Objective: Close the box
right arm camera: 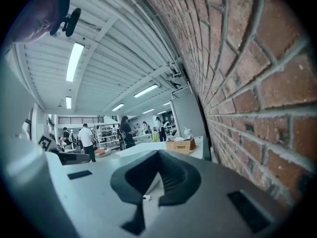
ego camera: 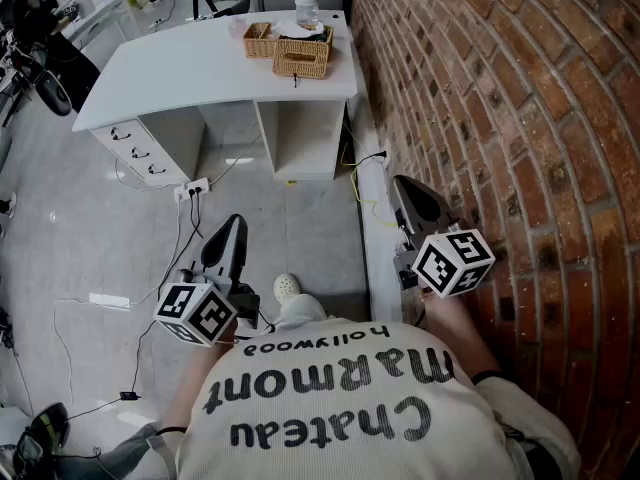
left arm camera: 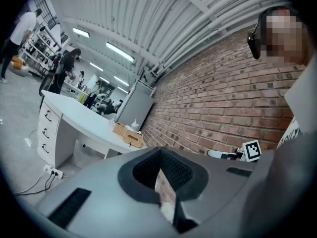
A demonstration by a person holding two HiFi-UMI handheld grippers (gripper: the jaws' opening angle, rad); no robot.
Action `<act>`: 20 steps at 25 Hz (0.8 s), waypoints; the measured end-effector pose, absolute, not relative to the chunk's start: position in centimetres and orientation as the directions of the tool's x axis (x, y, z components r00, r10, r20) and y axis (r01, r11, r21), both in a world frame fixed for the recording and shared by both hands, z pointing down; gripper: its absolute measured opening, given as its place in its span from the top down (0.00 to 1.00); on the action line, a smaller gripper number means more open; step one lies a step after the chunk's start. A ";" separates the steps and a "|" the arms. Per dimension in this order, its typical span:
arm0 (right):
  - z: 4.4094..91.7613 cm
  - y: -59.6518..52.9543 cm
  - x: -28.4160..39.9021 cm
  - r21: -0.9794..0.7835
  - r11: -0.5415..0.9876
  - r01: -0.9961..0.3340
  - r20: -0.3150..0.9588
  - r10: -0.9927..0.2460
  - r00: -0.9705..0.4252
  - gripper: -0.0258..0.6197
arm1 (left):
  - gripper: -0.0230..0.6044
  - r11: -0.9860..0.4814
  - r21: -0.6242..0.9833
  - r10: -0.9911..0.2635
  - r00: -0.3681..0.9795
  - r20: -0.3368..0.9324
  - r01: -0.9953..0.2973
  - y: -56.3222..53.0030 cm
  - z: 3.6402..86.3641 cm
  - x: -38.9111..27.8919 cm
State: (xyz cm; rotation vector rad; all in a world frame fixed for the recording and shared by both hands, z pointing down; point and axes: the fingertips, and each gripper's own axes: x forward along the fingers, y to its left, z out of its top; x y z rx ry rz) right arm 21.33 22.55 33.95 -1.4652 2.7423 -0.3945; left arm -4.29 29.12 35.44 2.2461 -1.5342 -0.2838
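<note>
A woven wicker box (ego camera: 301,58) stands at the far right of the white desk (ego camera: 190,68), with an open wicker basket (ego camera: 260,40) beside it. The box also shows small in the left gripper view (left arm camera: 132,139) and in the right gripper view (right arm camera: 181,145). Both grippers are held low near the person's body, far from the desk. The left gripper (ego camera: 233,224) (left arm camera: 159,168) points toward the desk, jaws together and empty. The right gripper (ego camera: 406,184) (right arm camera: 158,170) hangs close to the brick wall, jaws together, nothing between them.
A brick wall (ego camera: 520,118) runs along the right side. A clear bottle (ego camera: 307,8) stands behind the box. The desk has drawers (ego camera: 135,153) on its left. A power strip (ego camera: 195,186) and cables lie on the grey floor. People stand far off in the room (right arm camera: 86,140).
</note>
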 end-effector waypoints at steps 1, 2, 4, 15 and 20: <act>34.0 22.6 21.3 -0.227 0.533 -0.815 0.113 -0.817 -0.566 0.96 | 0.96 -0.313 0.436 -0.926 0.373 0.057 -0.844 29.2 35.5 -4.4; 34.0 22.7 21.4 -0.230 0.534 -0.814 0.115 -0.815 -0.568 0.96 | 0.96 -0.311 0.434 -0.927 0.371 0.058 -0.845 29.3 35.5 -4.4; 34.2 22.6 21.5 -0.237 0.530 -0.814 0.122 -0.815 -0.567 0.96 | 0.96 -0.307 0.432 -0.927 0.370 0.067 -0.848 29.3 35.7 -4.5; 37.2 15.7 19.6 -0.353 0.471 -0.808 0.161 -0.820 -0.549 0.96 | 0.96 -0.275 0.495 -0.919 0.376 0.116 -0.824 22.2 39.0 -7.6; 36.7 9.2 17.6 -0.370 0.449 -0.813 0.156 -0.833 -0.530 0.96 | 0.96 -0.295 0.481 -0.914 0.391 0.111 -0.826 15.4 37.7 -10.2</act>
